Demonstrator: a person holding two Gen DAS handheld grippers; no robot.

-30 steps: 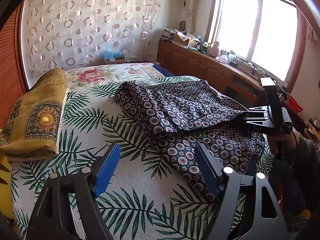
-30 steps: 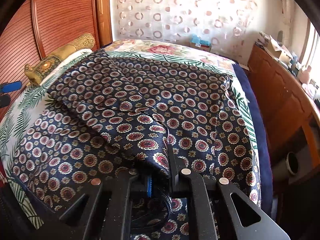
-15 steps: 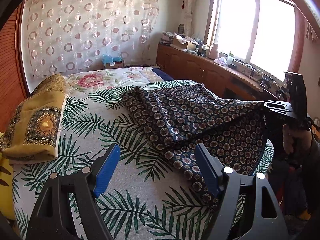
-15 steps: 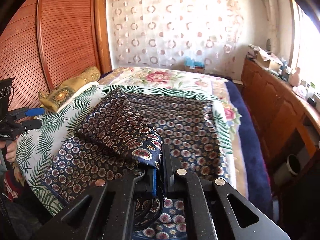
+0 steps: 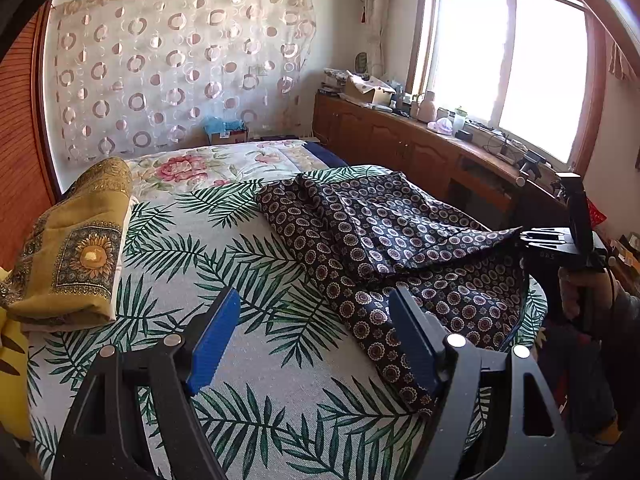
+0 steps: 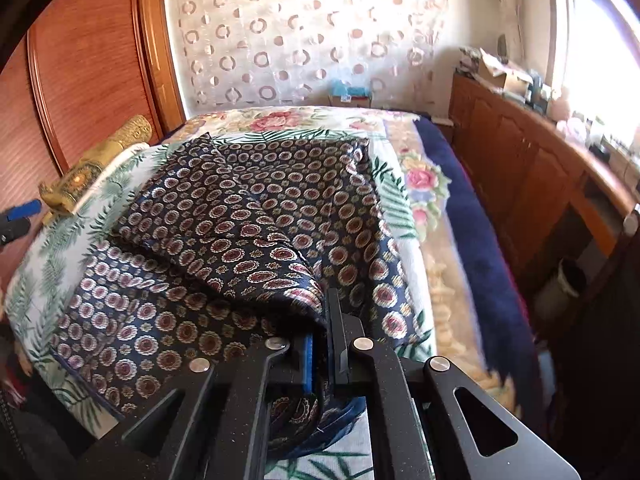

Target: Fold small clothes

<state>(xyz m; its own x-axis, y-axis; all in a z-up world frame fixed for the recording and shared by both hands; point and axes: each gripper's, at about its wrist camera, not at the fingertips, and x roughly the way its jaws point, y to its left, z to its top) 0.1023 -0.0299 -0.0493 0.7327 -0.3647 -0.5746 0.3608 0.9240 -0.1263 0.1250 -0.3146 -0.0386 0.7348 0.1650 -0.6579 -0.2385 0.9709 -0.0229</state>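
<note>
One cardboard box [image 5: 370, 90] on the cabinet, contents too small to tell.

Bright daylight floods from the blown-out window [image 5: 508, 68] at two o'clock, fisheye bending and blackening the corners, the right-wrist edges smeared.

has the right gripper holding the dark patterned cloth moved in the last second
Yes. In the left wrist view the right gripper, shut on the dark patterned cloth, has drawn its corner up and rightward, off the palm-leaf bedspread, toward the window.
</note>
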